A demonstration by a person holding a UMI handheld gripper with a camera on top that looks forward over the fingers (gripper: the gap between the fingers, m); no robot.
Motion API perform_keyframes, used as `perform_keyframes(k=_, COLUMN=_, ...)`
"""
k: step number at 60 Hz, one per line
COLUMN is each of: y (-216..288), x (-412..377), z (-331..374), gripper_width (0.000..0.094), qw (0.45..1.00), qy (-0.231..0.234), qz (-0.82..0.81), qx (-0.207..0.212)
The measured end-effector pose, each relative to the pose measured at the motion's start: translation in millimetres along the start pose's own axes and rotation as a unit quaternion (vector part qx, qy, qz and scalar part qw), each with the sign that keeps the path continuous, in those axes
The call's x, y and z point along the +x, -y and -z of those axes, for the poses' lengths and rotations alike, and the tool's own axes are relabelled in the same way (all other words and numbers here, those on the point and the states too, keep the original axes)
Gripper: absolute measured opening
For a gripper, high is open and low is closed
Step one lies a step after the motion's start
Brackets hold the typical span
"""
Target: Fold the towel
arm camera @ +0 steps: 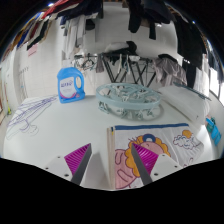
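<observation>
The towel (165, 148) lies flat on the white table (70, 125), just ahead and to the right of my fingers. It is white with a cartoon print in pink, yellow and blue outline. My gripper (108, 152) is open, its magenta pads apart. The left finger (80, 160) is over bare table. Over the towel's near left corner sits the right finger (138, 160), and the towel's left edge runs between the two. Nothing is held.
A blue detergent bottle (68, 85) stands beyond on the left. A round pale wire basket (128, 98) sits mid-table beyond the towel. Hangers (30, 115) lie at far left. A folding rack (130, 65) stands at the back. A small blue item (212, 130) is at far right.
</observation>
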State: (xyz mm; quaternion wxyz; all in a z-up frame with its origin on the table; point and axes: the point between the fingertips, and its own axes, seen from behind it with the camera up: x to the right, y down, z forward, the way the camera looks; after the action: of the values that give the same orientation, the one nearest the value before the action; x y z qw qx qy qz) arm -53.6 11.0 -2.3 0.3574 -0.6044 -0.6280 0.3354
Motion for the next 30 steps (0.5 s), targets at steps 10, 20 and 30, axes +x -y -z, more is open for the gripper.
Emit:
perform_keyframes(k=10, y=-5.3, x=25.5, z=-13.3, gripper_width=0.0067, qw=0.997, qy=-0.063, qz=0.004, qx=-0.034)
perform_keyframes(k=20, y=-3.1, x=9.5, z=-5.7, gripper_width=0.0026, qw=0.997, qy=-0.033, qz=0.011, qx=-0.075)
perform_keyframes(k=30, y=63.3, x=24.0, z=35.5, gripper_width=0.0025, qw=0.999, qy=-0.003, qz=-0.034, qx=-0.033)
